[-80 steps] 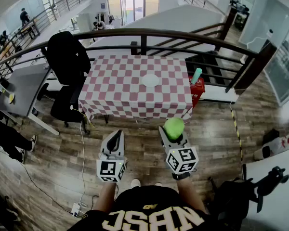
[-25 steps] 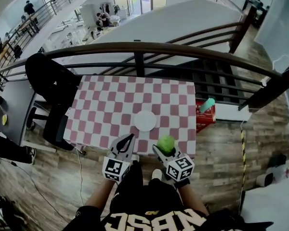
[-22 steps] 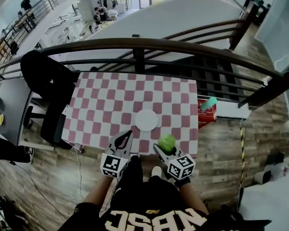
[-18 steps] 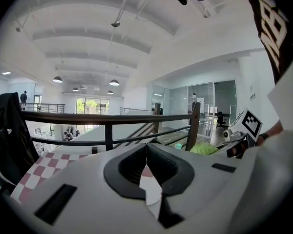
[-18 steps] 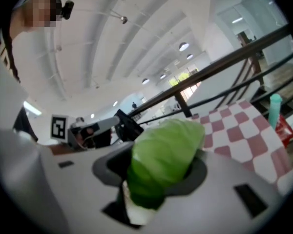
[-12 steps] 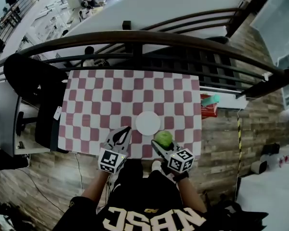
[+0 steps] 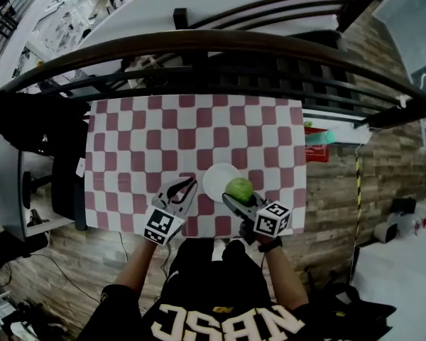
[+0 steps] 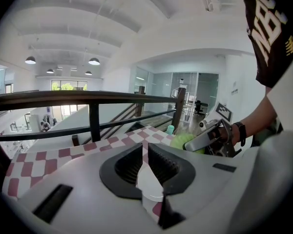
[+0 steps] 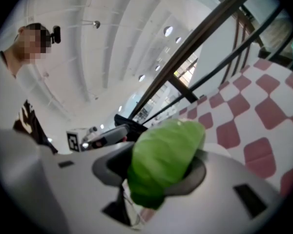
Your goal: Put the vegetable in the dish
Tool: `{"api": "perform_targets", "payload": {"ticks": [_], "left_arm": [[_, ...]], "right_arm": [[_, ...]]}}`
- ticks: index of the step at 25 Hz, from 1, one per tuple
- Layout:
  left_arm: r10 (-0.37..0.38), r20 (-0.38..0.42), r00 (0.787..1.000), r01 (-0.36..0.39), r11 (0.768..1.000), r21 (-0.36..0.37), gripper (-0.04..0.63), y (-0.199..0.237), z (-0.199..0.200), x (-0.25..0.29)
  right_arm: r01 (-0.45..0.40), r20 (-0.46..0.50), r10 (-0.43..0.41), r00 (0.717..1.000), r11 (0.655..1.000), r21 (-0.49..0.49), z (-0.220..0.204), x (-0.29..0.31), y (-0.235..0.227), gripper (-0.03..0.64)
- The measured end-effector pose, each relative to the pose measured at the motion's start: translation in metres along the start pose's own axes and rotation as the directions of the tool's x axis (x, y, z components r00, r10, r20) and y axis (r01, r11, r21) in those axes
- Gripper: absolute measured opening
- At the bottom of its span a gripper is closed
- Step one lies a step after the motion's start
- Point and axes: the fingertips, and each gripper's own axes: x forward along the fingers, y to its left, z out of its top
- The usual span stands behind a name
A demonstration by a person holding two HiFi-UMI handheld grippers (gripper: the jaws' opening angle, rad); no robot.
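Note:
A white round dish sits on the checked tablecloth near the table's front edge. My right gripper is shut on a green leafy vegetable, which hangs over the dish's right rim. In the right gripper view the vegetable fills the space between the jaws and hides the dish. My left gripper is shut and empty, just left of the dish. In the left gripper view its closed jaws point at the dish, with the vegetable at the right.
A dark railing runs along the table's far side. A black office chair and a grey desk stand at the left. A red box with a teal object sits on the wooden floor to the right of the table.
Both grippers have moved forward and down over the table's near edge. The vegetable has gone from short of the dish to over its right rim. The left gripper now lies beside the dish.

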Motion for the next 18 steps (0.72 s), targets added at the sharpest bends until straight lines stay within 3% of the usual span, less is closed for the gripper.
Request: {"api": "perform_targets", "payload": {"ticks": [4, 8, 10, 13, 15, 18], "left_arm": [[-0.086, -0.008, 0.996, 0.086, 0.996, 0.0, 0.077, 0.005, -0.001, 0.021], [-0.176, -0.069, 0.982, 0.179, 0.983, 0.043, 0.178, 0.003, -0.01, 0.038], [-0.268, -0.156, 0.951, 0.284, 0.955, 0.088, 0.213, -0.009, -0.024, 0.043], [-0.386, -0.27, 0.882, 0.43, 0.895, 0.123, 0.326, -0.028, -0.046, 0.044], [-0.42, -0.284, 0.862, 0.472, 0.869, 0.149, 0.406, -0.036, -0.049, 0.045], [-0.456, -0.306, 0.836, 0.525, 0.826, 0.206, 0.473, -0.05, -0.049, 0.048]], "right_arm": [[-0.079, -0.034, 0.08, 0.996, 0.997, 0.017, 0.003, 0.02, -0.007, 0.192], [-0.157, -0.054, 0.159, 0.986, 0.987, 0.046, 0.006, 0.036, -0.007, 0.192], [-0.234, -0.062, 0.239, 0.969, 0.968, 0.087, 0.005, 0.039, -0.005, 0.192], [-0.379, -0.046, 0.392, 0.919, 0.909, 0.177, 0.008, 0.042, 0.007, 0.192], [-0.444, -0.036, 0.461, 0.887, 0.871, 0.211, 0.008, 0.041, 0.014, 0.192], [-0.495, -0.037, 0.516, 0.856, 0.837, 0.234, 0.003, 0.041, 0.02, 0.192]]}}
